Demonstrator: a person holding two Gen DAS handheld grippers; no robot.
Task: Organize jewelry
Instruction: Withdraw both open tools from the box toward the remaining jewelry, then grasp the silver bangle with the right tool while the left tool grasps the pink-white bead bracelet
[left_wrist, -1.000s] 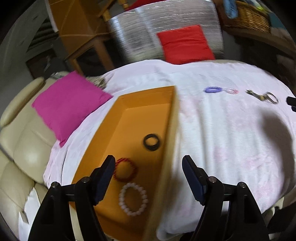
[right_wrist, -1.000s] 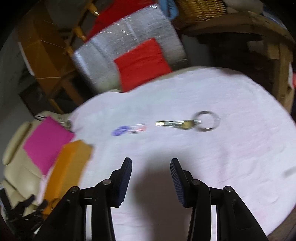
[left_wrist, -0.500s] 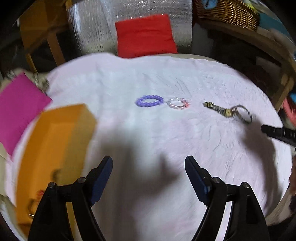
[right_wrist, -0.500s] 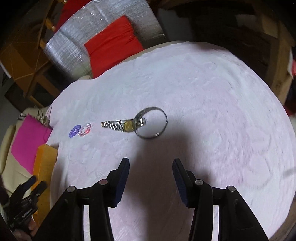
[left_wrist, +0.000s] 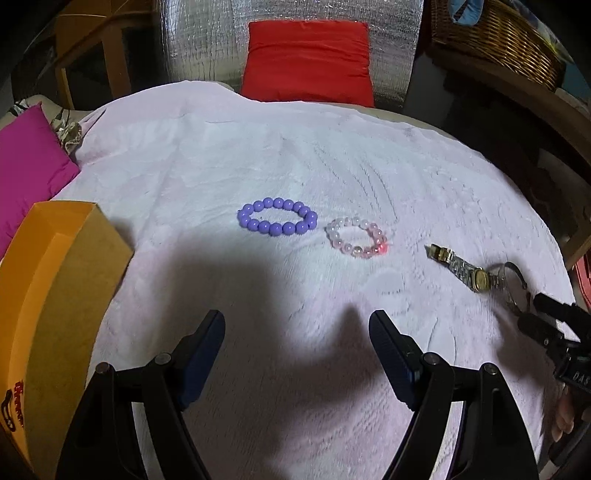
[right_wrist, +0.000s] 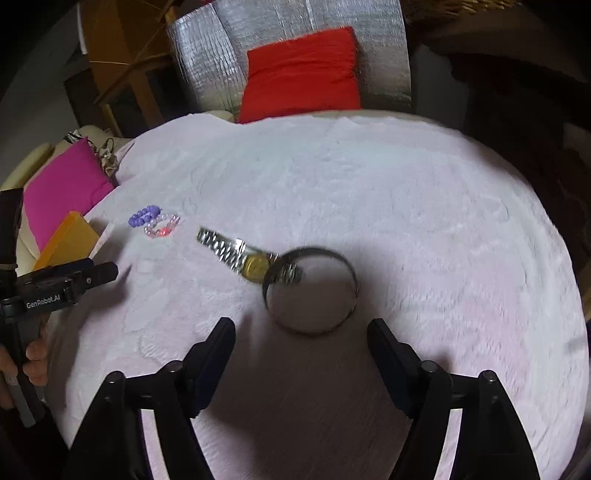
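Observation:
On the white fluffy cloth (left_wrist: 332, 155) lie a purple bead bracelet (left_wrist: 277, 218), a pink and clear bead bracelet (left_wrist: 356, 236), a gold-faced metal watch (left_wrist: 476, 277) and a thin metal bangle (left_wrist: 515, 267). My left gripper (left_wrist: 295, 321) is open and empty, short of the two bead bracelets. An orange box (left_wrist: 55, 277) stands at its left. In the right wrist view, the bangle (right_wrist: 355, 291) lies just ahead of my right gripper (right_wrist: 301, 325), overlapping the watch (right_wrist: 243, 258). The right jaws are opening, with nothing pressed between them.
A red cushion (left_wrist: 308, 59) leans on a silver quilted seat back (left_wrist: 207, 40) behind the table. A magenta cushion (left_wrist: 29, 162) lies at the left and a wicker basket (left_wrist: 495, 40) sits at the far right. A hand (right_wrist: 35, 358) holds the left gripper's handle.
The left view swung right, from over the orange box to the bead bracelets. The right gripper came down close to the bangle and watch, and its jaws spread much wider.

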